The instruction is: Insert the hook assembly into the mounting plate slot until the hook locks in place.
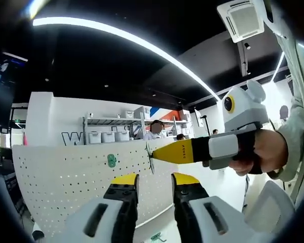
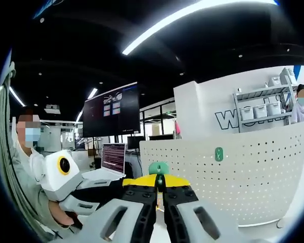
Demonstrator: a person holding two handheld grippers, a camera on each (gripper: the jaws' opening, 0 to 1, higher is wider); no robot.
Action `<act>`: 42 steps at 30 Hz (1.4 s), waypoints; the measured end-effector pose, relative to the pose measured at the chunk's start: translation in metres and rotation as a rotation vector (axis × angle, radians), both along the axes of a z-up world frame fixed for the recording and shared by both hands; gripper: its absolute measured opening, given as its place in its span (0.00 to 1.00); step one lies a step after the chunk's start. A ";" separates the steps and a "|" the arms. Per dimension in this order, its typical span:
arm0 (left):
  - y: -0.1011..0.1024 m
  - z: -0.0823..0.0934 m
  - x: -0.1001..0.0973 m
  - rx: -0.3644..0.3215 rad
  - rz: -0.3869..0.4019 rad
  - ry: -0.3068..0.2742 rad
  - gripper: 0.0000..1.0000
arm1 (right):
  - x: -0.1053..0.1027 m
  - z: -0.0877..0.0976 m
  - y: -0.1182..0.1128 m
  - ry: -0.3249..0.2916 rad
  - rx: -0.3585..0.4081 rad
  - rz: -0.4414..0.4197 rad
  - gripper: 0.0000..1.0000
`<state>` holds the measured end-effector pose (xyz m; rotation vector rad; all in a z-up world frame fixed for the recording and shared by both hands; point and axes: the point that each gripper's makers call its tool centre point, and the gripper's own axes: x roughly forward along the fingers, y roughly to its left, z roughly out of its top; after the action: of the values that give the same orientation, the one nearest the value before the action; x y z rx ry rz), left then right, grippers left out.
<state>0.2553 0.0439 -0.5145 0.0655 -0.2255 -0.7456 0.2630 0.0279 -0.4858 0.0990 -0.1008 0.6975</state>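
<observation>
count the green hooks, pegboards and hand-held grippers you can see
green hooks: 2, one on the pegboard, one in the right hand-held gripper at
pegboards: 1
hand-held grippers: 2, right and left
total: 5

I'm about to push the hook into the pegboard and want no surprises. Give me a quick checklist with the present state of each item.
1. Hook gripped by right hand-held gripper: ok, jaws closed on it.
2. Left hand-held gripper free: ok, jaws apart, nothing between them.
3. Pegboard in sight: ok, in both views.
4. Hook touching the pegboard: cannot tell; in the left gripper view the right gripper's tip is at the board's top edge.
5. Green hook already mounted, clear of the target hole: cannot tell.
6. Hook locked: not ok, still in the jaws.
</observation>
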 end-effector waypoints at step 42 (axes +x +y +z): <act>0.072 -0.027 0.000 0.046 0.212 0.069 0.55 | 0.140 -0.003 -0.084 -0.066 -0.047 -0.372 0.00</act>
<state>0.2550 0.1162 -0.5412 0.1056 -0.1335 -0.5414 0.4027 -0.0565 -0.4885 0.0111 -0.1611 0.3315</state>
